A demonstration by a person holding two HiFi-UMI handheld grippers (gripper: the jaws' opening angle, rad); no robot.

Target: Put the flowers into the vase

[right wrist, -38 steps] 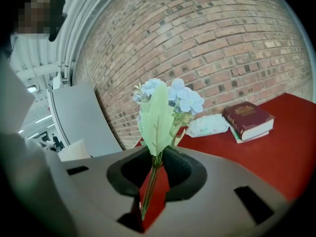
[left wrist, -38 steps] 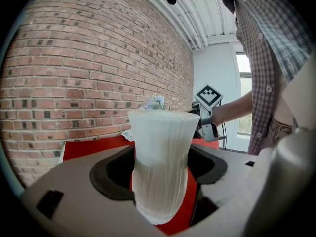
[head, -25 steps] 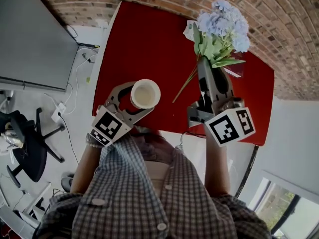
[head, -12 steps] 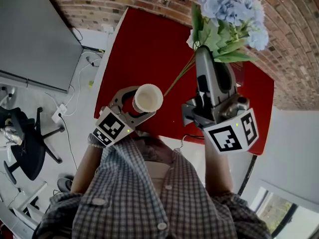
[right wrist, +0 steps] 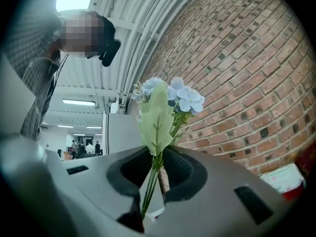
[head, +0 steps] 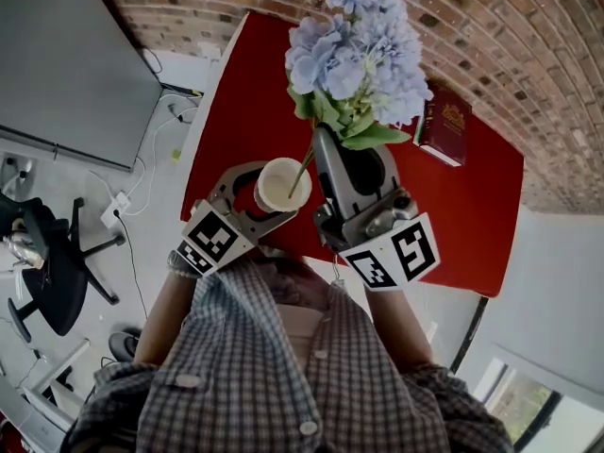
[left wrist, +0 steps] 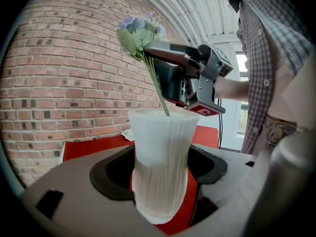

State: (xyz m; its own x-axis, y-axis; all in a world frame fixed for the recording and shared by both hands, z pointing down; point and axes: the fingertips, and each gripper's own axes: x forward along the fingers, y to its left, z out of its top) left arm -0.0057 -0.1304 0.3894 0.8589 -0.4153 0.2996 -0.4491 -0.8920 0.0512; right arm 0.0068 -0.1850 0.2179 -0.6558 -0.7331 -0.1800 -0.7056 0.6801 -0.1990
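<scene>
2 tongs share the work. The left tongs (left wrist: 159, 176), spread wide, clasp the waist of the white ribbed frosted vase (head: 281, 183) at the centre of the head view, by the lower edge of the red surface (head: 255, 92). The right tongs (right wrist: 155, 181), nearly pressed together, pinch the green stems of the pale blue artificial hydrangea flowers (head: 354, 50).

Insertion is in hand: the stem ends hang at the vase mouth. Next, I judge, the stems must go straight down inside, then be let go.

Nothing is readable: the red hardback book (head: 444, 125) at upper right shows only a gilt emblem, and the marker cubes (head: 392, 253) carry black-and-white squares.
</scene>
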